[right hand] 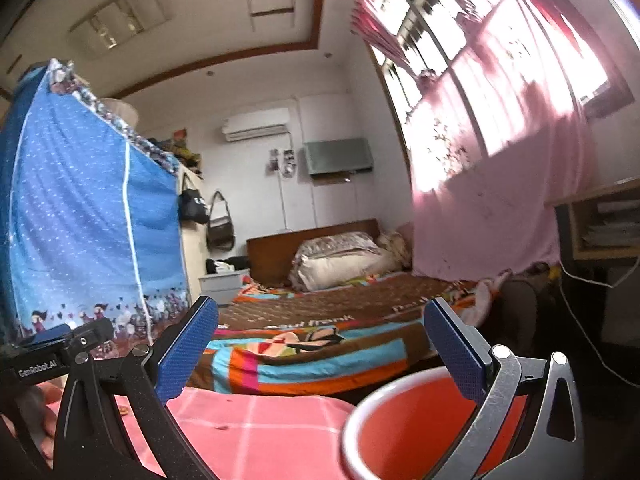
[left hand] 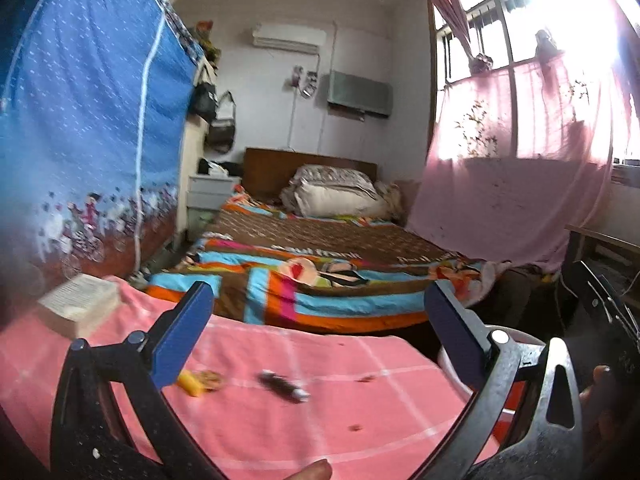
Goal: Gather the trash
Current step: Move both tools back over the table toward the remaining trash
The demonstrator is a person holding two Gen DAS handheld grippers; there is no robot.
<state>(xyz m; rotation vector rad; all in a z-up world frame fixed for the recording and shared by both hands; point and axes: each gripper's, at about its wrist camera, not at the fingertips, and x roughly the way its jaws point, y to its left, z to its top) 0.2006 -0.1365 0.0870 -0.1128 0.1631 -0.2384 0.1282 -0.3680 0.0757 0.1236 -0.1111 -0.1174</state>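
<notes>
A pink checked cloth [left hand: 280, 412] covers the table in front of me. On it lie a yellow wrapper with a biscuit-like scrap [left hand: 200, 382], a dark blurred stick-like piece [left hand: 282, 388] and small dark crumbs [left hand: 365, 379]. My left gripper [left hand: 318, 316] is open and empty above the cloth, the yellow wrapper just beside its left finger. A round bin with a white rim and orange inside [right hand: 404, 432] stands at the table's right end; its rim also shows in the left wrist view [left hand: 516, 336]. My right gripper [right hand: 320, 332] is open and empty over the bin's near side.
A thick book [left hand: 80, 304] lies at the cloth's far left. A bed with a striped blanket [left hand: 304, 280] stands just beyond the table. A blue fabric wardrobe [left hand: 92, 120] is on the left, a pink curtain [left hand: 516, 184] and a desk [right hand: 600, 220] on the right.
</notes>
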